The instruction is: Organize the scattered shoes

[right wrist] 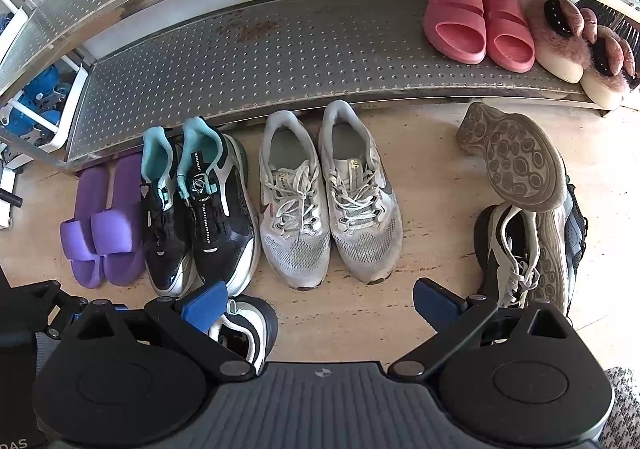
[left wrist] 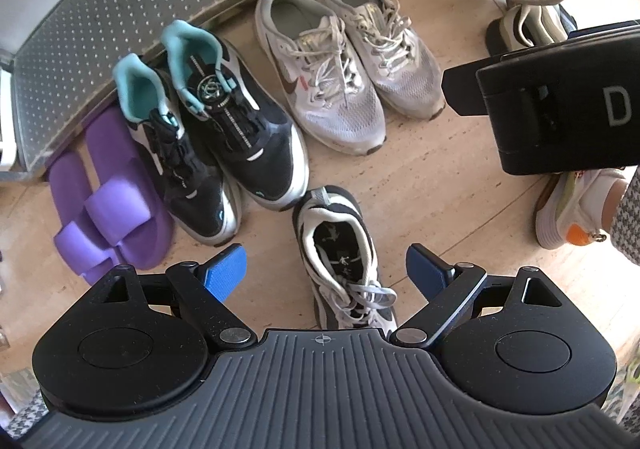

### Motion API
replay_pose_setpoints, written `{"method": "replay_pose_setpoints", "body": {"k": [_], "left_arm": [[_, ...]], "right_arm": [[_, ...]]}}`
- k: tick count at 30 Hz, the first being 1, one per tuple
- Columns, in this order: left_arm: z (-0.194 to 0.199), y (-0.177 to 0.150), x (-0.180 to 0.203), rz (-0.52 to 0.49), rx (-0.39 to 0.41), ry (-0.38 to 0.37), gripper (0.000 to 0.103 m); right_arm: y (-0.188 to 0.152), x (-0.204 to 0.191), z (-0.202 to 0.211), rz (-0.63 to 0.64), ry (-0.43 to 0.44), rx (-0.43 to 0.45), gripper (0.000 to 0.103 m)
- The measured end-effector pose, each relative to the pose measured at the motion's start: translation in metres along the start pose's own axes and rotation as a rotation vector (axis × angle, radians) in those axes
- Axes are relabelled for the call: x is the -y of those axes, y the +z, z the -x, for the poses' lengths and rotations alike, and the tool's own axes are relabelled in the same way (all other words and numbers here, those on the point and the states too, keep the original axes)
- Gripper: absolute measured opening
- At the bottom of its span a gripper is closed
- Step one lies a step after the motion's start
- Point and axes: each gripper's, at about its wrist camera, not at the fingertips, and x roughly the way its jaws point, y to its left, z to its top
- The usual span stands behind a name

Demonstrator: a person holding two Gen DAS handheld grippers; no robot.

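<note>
Left wrist view: left tongs (left wrist: 326,273) spread wide over a black-and-white sneaker (left wrist: 342,261) lying alone on the floor (left wrist: 440,169), apart from the purple slides (left wrist: 106,201), black-teal pair (left wrist: 216,129) and grey pair (left wrist: 340,61) lined along the shelf (left wrist: 100,21). Right tongs (right wrist: 320,305) likewise wide, holding nothing.

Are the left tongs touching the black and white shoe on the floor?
Apart. In the left wrist view the left tongs stand open, and floor shows between each blue pad and the shoe that lies between them.
</note>
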Motion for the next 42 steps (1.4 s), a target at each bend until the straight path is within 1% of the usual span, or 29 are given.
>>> {"method": "replay_pose_setpoints", "body": {"k": [11,14,19,21,23,24,25,26,27,28,29,31,33,34,35,36,38,39,40,41,42], "left_arm": [[-0.001,0.001,0.005,0.005,0.0,0.005,0.091],[-0.002,0.005,0.009,0.034,0.0,0.004,0.091],[-0.002,0.002,0.008,0.017,0.002,0.001,0.091],[-0.003,-0.001,0.002,0.002,0.001,0.025,0.091],[-0.005,-0.003,-0.011,0.014,0.003,0.087,0.091],[-0.006,-0.004,-0.016,0.023,0.005,0.106,0.091],[-0.006,-0.005,-0.024,0.038,0.008,0.126,0.091],[-0.005,-0.007,-0.035,0.058,0.013,0.146,0.091],[-0.005,-0.008,-0.041,0.069,0.016,0.155,0.091],[-0.004,-0.013,-0.05,0.092,0.021,0.172,0.091],[-0.003,-0.02,-0.061,0.118,0.026,0.192,0.091],[-0.003,-0.037,-0.076,0.154,0.024,0.219,0.091],[-0.003,-0.059,-0.094,0.208,-0.009,0.24,0.091],[-0.003,-0.07,-0.1,0.235,-0.032,0.24,0.09],[0.001,-0.077,-0.101,0.251,-0.033,0.229,0.09],[0.005,-0.084,-0.101,0.263,-0.029,0.214,0.09],[0.026,-0.103,-0.096,0.304,0.023,0.149,0.091],[0.036,-0.112,-0.093,0.328,0.049,0.114,0.091],[0.047,-0.121,-0.089,0.352,0.075,0.079,0.091],[0.057,-0.131,-0.084,0.373,0.101,0.039,0.091],[0.062,-0.137,-0.079,0.381,0.113,0.022,0.091]], "right_arm": [[0.0,0.001,0.0,0.001,-0.001,0.0,0.099],[0.0,0.001,0.001,0.002,-0.002,0.0,0.099],[0.002,0.002,0.0,-0.008,-0.01,0.014,0.099],[0.005,0.002,-0.003,-0.015,-0.015,0.017,0.099],[0.008,0.002,-0.005,-0.023,-0.02,0.02,0.098],[0.01,0.003,-0.006,-0.026,-0.022,0.021,0.097],[0.011,0.003,-0.007,-0.03,-0.025,0.023,0.093],[0.013,0.003,-0.009,-0.033,-0.027,0.024,0.084],[0.01,0.003,-0.009,-0.05,-0.025,0.022,0.078],[-0.001,0.004,-0.008,-0.089,-0.014,0.015,0.068],[-0.012,0.006,-0.008,-0.127,-0.003,0.008,0.066],[-0.034,0.008,-0.007,-0.204,0.018,-0.007,0.067],[-0.056,0.011,-0.006,-0.281,0.04,-0.021,0.068],[-0.066,0.012,-0.005,-0.32,0.051,-0.028,0.071],[-0.077,0.013,-0.005,-0.358,0.062,-0.036,0.076],[-0.088,0.014,-0.004,-0.397,0.072,-0.043,0.075],[-0.11,0.017,-0.003,-0.474,0.094,-0.057,0.074],[-0.122,0.015,-0.002,-0.504,0.111,-0.078,0.072],[-0.135,0.008,0.001,-0.517,0.136,-0.116,0.07],[-0.145,0.0,0.004,-0.523,0.151,-0.142,0.07],[-0.153,-0.006,0.009,-0.526,0.161,-0.155,0.07]]}}
